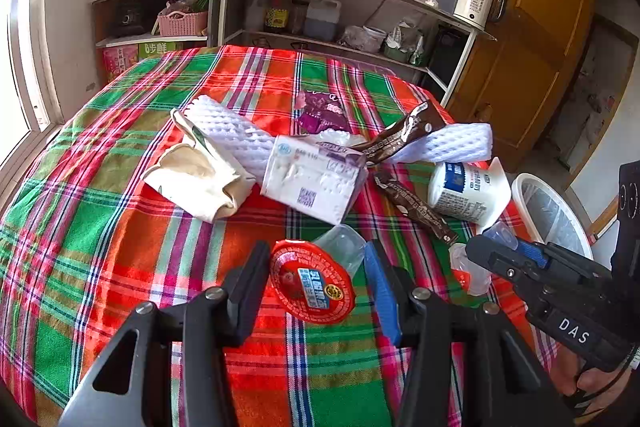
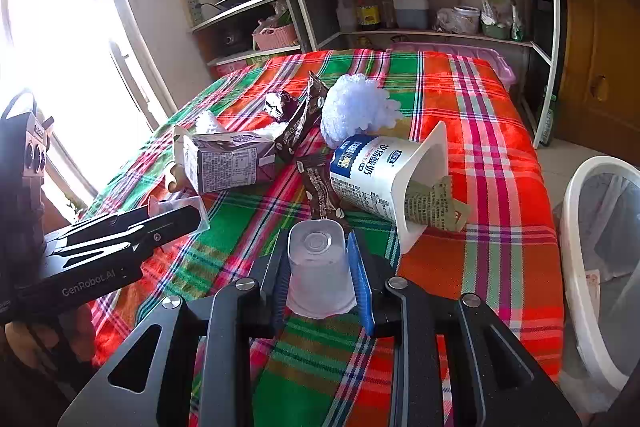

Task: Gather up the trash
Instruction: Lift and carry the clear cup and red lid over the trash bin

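My left gripper (image 1: 316, 253) is shut on a small jelly cup (image 1: 312, 285) with a red foil lid, held just above the plaid tablecloth (image 1: 120, 227). In the right wrist view, my right gripper (image 2: 316, 249) is shut on an empty clear plastic cup (image 2: 320, 275), bottom pointing away. The two grippers sit side by side, and each shows in the other's view: right gripper (image 1: 480, 245), left gripper (image 2: 192, 217). Behind them lie a milk carton (image 1: 316, 179), a tipped yogurt tub (image 2: 380, 179) with crumpled paper inside, brown wrappers (image 1: 416, 207), white foam nets (image 1: 232, 131) and a purple wrapper (image 1: 320, 111).
A white bin (image 2: 592, 227) with a clear liner stands on the floor off the table's right edge. A cream paper bag (image 1: 200, 175) lies left of the carton. Kitchen shelves (image 1: 340, 11) with pots and bottles stand behind the table, and a window is on the left.
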The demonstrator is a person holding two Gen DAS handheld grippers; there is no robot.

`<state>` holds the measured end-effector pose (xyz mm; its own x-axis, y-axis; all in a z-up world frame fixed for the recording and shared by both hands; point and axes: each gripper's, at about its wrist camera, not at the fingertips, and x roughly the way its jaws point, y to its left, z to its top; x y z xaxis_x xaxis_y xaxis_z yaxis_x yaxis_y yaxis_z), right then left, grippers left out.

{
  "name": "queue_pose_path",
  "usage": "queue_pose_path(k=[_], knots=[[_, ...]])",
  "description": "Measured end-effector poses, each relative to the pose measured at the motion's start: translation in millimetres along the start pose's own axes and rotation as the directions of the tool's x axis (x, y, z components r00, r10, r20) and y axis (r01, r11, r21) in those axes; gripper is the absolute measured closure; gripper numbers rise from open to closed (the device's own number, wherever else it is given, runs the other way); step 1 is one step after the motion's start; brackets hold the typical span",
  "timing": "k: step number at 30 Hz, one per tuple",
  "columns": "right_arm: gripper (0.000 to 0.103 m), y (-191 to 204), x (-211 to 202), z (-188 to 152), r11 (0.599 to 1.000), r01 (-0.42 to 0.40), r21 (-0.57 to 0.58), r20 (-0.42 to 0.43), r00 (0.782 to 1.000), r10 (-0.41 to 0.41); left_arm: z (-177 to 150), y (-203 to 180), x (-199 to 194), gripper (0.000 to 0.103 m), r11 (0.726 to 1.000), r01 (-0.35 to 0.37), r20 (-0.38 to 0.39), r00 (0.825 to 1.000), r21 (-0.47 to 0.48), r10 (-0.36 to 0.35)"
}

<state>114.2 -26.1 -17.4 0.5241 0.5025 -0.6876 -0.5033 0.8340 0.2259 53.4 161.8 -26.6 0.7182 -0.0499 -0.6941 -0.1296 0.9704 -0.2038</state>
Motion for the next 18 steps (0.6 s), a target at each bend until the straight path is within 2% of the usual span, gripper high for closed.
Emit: queue_pose_path(k=[18], knots=[[0.074,-18.6,-46.0,-5.9,0.998,-0.006,0.068,0.079,0.997,0.001,0.8,-45.8,-26.0,0.052,0.996,0.064,0.049,0.997,0.065,-0.068]])
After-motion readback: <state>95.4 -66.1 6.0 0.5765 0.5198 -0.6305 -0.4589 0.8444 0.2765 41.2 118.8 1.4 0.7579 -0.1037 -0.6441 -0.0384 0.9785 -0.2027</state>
